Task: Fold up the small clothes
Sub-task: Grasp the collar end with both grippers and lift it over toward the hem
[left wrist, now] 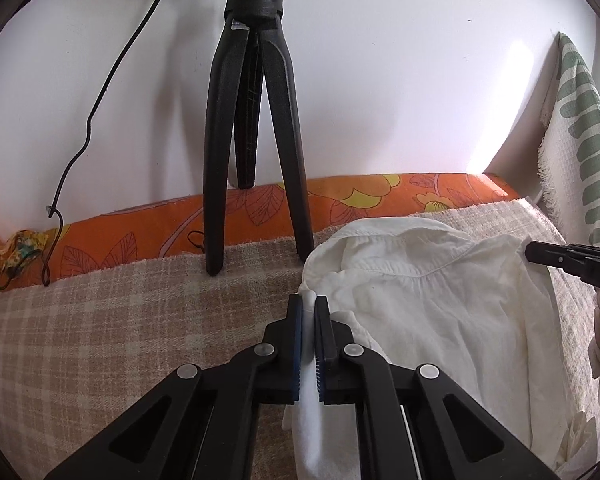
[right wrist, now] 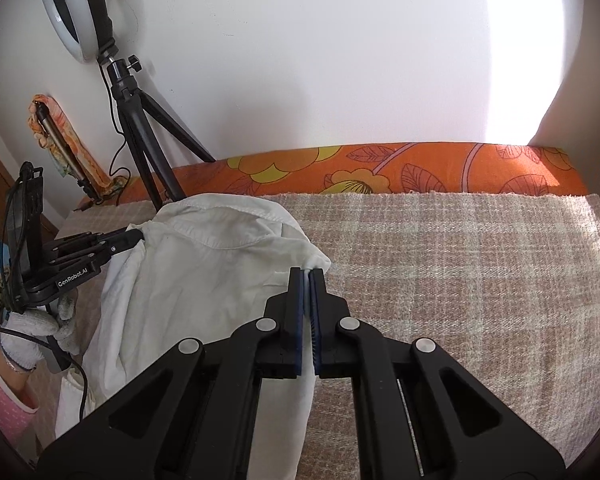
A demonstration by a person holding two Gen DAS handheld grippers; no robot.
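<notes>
A small white collared shirt (left wrist: 428, 304) lies on a beige plaid blanket (left wrist: 100, 320), slightly lifted at both sides. In the left wrist view my left gripper (left wrist: 308, 302) is shut on a fold of the shirt's left edge, and white cloth runs down between its pads. My right gripper (left wrist: 531, 252) pinches the shirt's far right corner. In the right wrist view the right gripper (right wrist: 308, 274) is shut on the right edge of the shirt (right wrist: 204, 276). The left gripper (right wrist: 138, 237) grips the opposite shoulder, held by a white-gloved hand (right wrist: 32, 336).
A black tripod (left wrist: 252, 120) stands at the blanket's far edge, close behind the shirt; it carries a ring light (right wrist: 68, 8). An orange floral sheet (right wrist: 380, 172) runs along the white wall. A green-and-white towel (left wrist: 576, 128) hangs at the right. A thin black cable (left wrist: 92, 112) dangles at the left.
</notes>
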